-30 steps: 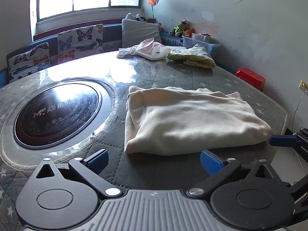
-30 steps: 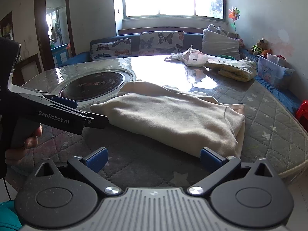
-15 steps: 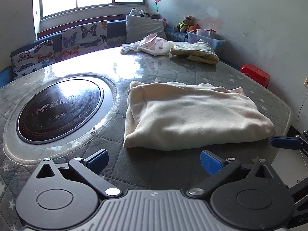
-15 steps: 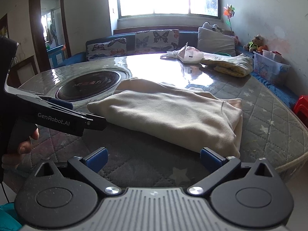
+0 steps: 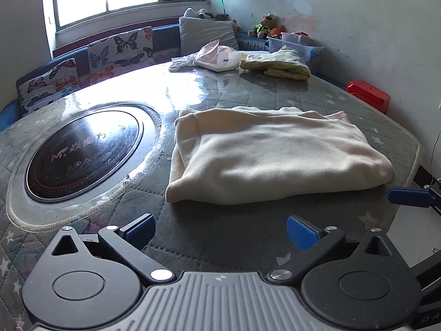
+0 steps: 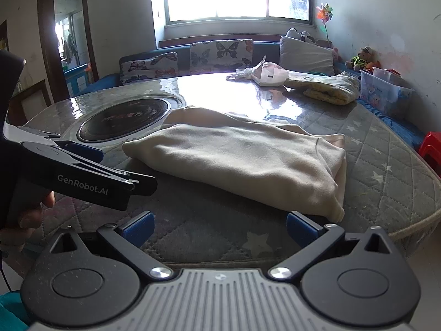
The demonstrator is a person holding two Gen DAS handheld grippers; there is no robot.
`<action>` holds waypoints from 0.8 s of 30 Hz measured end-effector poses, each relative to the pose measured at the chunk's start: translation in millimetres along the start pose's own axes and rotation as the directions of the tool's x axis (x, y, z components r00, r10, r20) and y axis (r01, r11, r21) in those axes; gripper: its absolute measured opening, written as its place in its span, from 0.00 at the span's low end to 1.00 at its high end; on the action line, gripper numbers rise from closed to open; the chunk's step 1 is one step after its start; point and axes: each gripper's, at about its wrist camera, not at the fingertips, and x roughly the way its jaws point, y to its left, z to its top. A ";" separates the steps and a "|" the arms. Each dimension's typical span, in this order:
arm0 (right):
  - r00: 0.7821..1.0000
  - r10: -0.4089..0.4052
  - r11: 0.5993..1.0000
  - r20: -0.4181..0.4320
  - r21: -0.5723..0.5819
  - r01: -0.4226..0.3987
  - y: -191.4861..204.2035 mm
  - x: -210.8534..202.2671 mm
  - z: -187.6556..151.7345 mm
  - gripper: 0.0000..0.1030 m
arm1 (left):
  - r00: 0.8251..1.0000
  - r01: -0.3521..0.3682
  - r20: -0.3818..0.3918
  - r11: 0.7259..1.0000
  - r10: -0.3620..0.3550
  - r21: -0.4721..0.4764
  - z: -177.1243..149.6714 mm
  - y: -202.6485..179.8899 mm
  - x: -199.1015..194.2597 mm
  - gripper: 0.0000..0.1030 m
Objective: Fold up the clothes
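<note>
Left tongs [image 5: 219, 230]: fingers spread wide, nothing between them, over the near edge of the counter [image 5: 220, 242]. Right tongs [image 6: 219, 227]: also spread wide and empty, right fingertip just beside the near corner of the cream garment [image 6: 242, 160]. In the right wrist view the left tool comes in from the left side, a hand [image 6: 24, 215] gripping its handle.

Cream garment folded into a thick rectangle, lying flat on the quilted star-print cover, right half of the counter, near the front edge. Not gripped by either tool.

Left of it, set into the counter: round black induction hob [image 5: 82, 151], apart from the cloth.

Far side of the counter: folded yellow cloth [image 5: 278, 64], white plastic bag [image 5: 217, 58] beside it.

Behind: butterfly cushions [image 6: 220, 53], grey pillow [image 6: 306, 55], window.
</note>
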 end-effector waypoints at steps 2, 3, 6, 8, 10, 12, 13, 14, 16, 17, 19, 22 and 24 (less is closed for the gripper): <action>1.000 0.000 1.000 -0.001 -0.001 0.000 0.2 0.4 0.0 1.00 | 1.000 0.002 -0.005 1.000 -0.002 0.001 -0.3 -0.8 0.0 1.00; 1.000 0.000 1.000 -0.002 -0.001 0.000 0.3 0.5 -0.1 1.00 | 1.000 0.004 -0.007 1.000 -0.003 0.002 -0.4 -1.2 -0.1 1.00; 1.000 0.000 1.000 -0.004 0.000 0.000 0.0 1.4 0.3 1.00 | 1.000 -0.001 -0.008 1.000 0.001 0.012 -0.5 -3.3 -0.8 1.00; 1.000 0.001 1.000 -0.006 0.000 -0.001 0.3 1.8 0.4 1.00 | 1.000 -0.006 -0.016 1.000 0.006 0.016 -0.3 -4.1 0.1 1.00; 1.000 0.001 1.000 -0.007 0.000 -0.001 0.8 2.1 0.2 1.00 | 1.000 -0.010 -0.026 1.000 0.010 0.014 -0.3 -4.3 1.5 1.00; 1.000 0.002 1.000 -0.009 0.000 -0.002 1.2 2.8 0.0 1.00 | 0.999 -0.010 -0.042 1.000 0.010 0.008 -0.1 -3.6 3.3 1.00; 1.000 0.002 1.000 -0.010 -0.001 -0.002 1.5 3.5 -0.1 1.00 | 0.999 -0.009 -0.050 1.000 0.009 0.004 -0.1 -3.2 4.2 1.00; 1.000 0.001 1.000 -0.012 -0.001 -0.001 1.8 4.2 -0.2 1.00 | 0.998 -0.010 -0.055 1.000 0.010 0.001 0.0 -2.8 4.9 1.00; 1.000 0.001 1.000 -0.016 -0.002 -0.001 2.3 5.5 -0.2 1.00 | 0.998 -0.017 -0.060 1.000 0.017 -0.004 0.0 -2.1 6.2 1.00; 1.000 0.001 1.000 -0.017 -0.002 -0.001 2.3 6.2 0.2 1.00 | 0.998 -0.022 -0.063 1.000 0.022 -0.004 0.2 -2.0 6.8 1.00; 1.000 0.000 1.000 -0.019 -0.002 0.000 2.6 7.4 0.9 1.00 | 0.998 -0.027 -0.064 1.000 0.027 -0.006 0.3 -1.3 7.5 1.00; 1.000 0.001 1.000 -0.021 -0.005 -0.001 3.2 9.9 2.2 1.00 | 0.997 -0.034 -0.064 0.999 0.033 -0.010 0.5 -0.2 8.4 1.00; 1.000 0.003 1.000 -0.023 -0.002 -0.003 2.8 11.7 2.8 1.00 | 0.997 -0.039 -0.064 0.999 0.038 -0.014 0.8 0.3 8.6 1.00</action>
